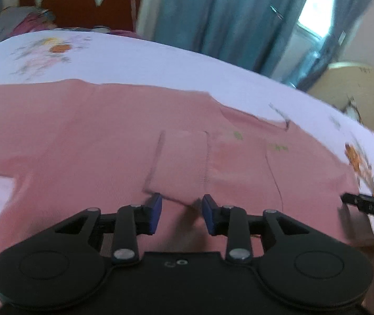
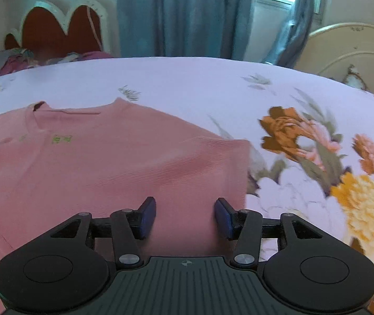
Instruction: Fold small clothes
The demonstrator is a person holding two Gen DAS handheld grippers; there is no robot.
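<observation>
The pink T-shirt (image 1: pixel 108 141) lies spread flat on the floral bedsheet (image 1: pixel 160 63), front up, neckline toward the far side of the bed. The left gripper (image 1: pixel 182 214) hovers low over the middle of the shirt, blue pads apart, nothing between them; just ahead of its tips sits a small rectangular patch of the same pink cloth (image 1: pixel 181 162), blurred, so whether it is a pocket or a folded sleeve end is hard to call. At the right edge of the left view a dark finger of the other gripper pokes in. Over on the right side, the right gripper (image 2: pixel 185 216) hangs above the shirt's right sleeve (image 2: pixel 208 162), its jaws wide apart, no cloth pinched, the right-hand pad near the sleeve's edge where the flowered sheet begins. A red headboard (image 2: pixel 55 34) and blue curtains (image 2: pixel 187 13) stand behind.
</observation>
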